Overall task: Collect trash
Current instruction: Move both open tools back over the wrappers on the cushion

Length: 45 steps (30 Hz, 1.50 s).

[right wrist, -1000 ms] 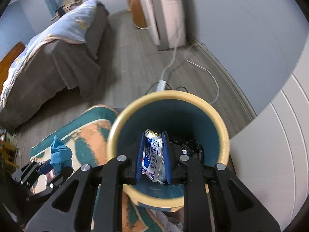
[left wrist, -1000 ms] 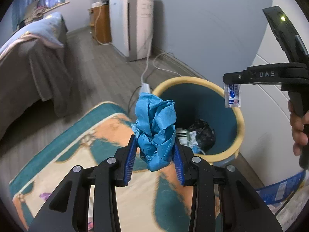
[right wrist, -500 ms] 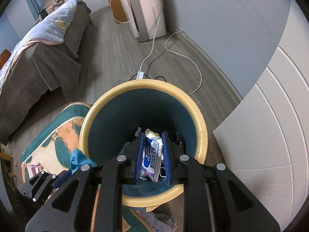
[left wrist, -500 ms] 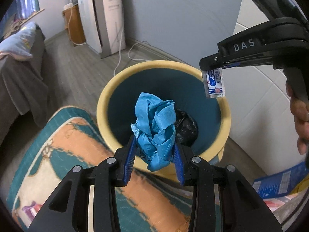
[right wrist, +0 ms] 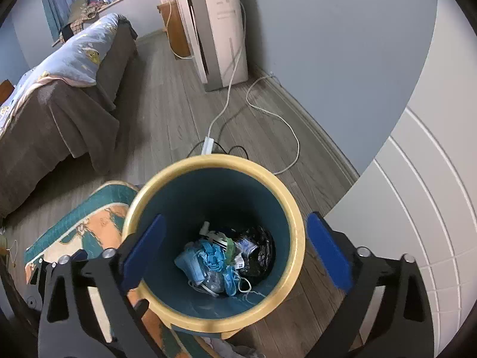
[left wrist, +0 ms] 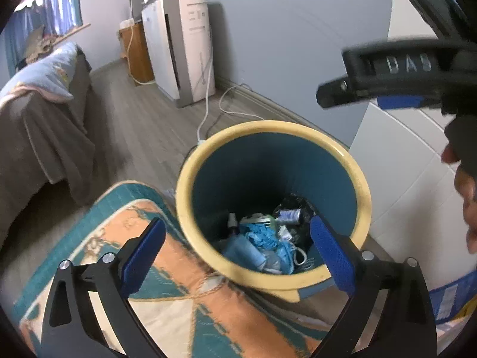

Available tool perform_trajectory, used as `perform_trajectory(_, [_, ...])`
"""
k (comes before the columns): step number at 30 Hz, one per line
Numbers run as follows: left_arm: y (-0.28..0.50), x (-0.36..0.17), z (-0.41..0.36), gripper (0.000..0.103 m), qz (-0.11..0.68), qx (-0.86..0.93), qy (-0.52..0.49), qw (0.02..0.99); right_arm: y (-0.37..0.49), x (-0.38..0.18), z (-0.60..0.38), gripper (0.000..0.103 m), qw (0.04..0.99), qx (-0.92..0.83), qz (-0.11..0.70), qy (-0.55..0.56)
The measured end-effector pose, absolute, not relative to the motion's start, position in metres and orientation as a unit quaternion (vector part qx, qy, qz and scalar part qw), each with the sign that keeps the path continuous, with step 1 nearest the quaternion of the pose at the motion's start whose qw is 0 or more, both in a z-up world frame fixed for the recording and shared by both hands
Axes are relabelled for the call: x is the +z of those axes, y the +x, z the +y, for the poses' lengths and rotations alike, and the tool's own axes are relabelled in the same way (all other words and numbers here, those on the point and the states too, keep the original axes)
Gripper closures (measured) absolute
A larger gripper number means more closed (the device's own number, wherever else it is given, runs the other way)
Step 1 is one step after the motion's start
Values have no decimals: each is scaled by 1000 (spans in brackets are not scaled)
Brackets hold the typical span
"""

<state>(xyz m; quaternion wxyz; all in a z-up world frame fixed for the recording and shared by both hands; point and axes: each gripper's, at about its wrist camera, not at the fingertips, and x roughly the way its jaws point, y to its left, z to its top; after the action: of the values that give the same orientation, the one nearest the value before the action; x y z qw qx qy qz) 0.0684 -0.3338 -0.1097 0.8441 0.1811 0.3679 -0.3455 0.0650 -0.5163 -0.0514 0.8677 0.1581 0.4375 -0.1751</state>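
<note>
A round bin with a yellow rim (left wrist: 362,185) and teal inside stands on the floor; it also shows in the right wrist view (right wrist: 295,208). Crumpled blue paper (left wrist: 261,235) lies at its bottom among other trash, and shows in the right wrist view (right wrist: 213,255) too. A small white-and-blue packet (right wrist: 240,264) lies beside it there. My left gripper (left wrist: 238,252) is open and empty above the bin's near side. My right gripper (right wrist: 235,256) is open and empty straight above the bin; it shows from the side in the left wrist view (left wrist: 384,89).
A patterned teal and orange rug (left wrist: 167,307) lies left of the bin. A bed with a brown cover (right wrist: 53,110) stands at left. A white appliance (right wrist: 220,26) stands by the wall, with cables (right wrist: 283,119) on the floor. White panelling (right wrist: 417,223) is at right.
Both grippers have opened. The blue paper has dropped from the left gripper and the packet from the right one; both now lie in the bin.
</note>
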Motion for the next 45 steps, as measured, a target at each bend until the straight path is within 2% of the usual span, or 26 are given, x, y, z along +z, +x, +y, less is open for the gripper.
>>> perform_trajectory(8, [57,-85,-301,6,352,-336,177,856,67,-30,-490,6,878,-156,423,159])
perform_trajectory(21, [75,-52,-187,6,363,-246,118,891,89,-18,-418,6,886,-118,429,132])
perform_trajectory(34, [88,-42,-76,5,367,-167,86,911,120,-29,-319,6,883,-68,457,81])
perform_trajectory(45, [93,-55,-4,5,379,-123,99,912,143,-66,-234,6,865,-28,499,37])
